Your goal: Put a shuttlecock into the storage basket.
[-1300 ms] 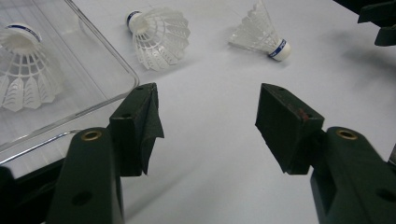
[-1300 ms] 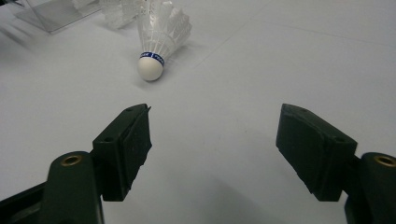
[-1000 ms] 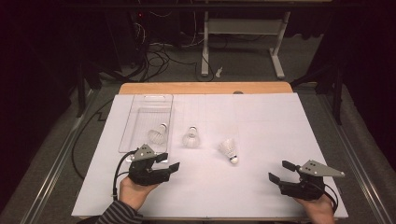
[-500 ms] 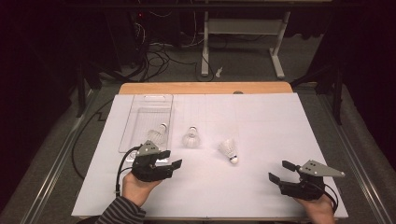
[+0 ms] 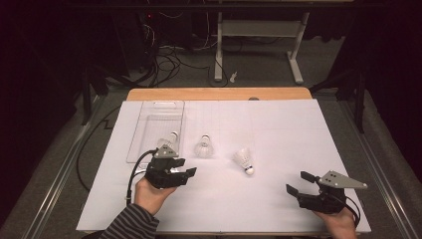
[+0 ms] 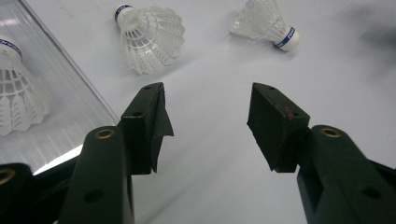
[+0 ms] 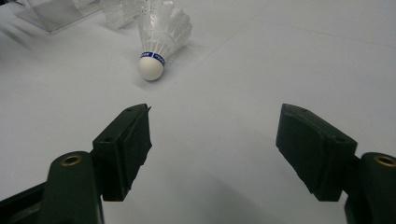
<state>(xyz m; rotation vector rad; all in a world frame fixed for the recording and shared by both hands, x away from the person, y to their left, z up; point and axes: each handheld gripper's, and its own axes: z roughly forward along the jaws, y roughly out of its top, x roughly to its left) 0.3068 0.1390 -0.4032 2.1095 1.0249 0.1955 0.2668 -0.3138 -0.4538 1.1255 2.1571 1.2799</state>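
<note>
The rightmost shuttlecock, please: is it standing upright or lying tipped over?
Tipped over. The shuttlecock lies on its side on the white sheet, its cork resting on the sheet.

Overhead light falls brightly on the white worktop (image 5: 278, 139) while the surrounding room sinks into near-black. Soft shadows pool beneath objects; glare streaks the clear tray (image 6: 56, 140). Close-up jaws appear slightly soft, edges mildly stretched.

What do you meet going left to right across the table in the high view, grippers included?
Clear tray → left gripper → upright shuttlecock → shuttlecock on its side → right gripper.
</note>
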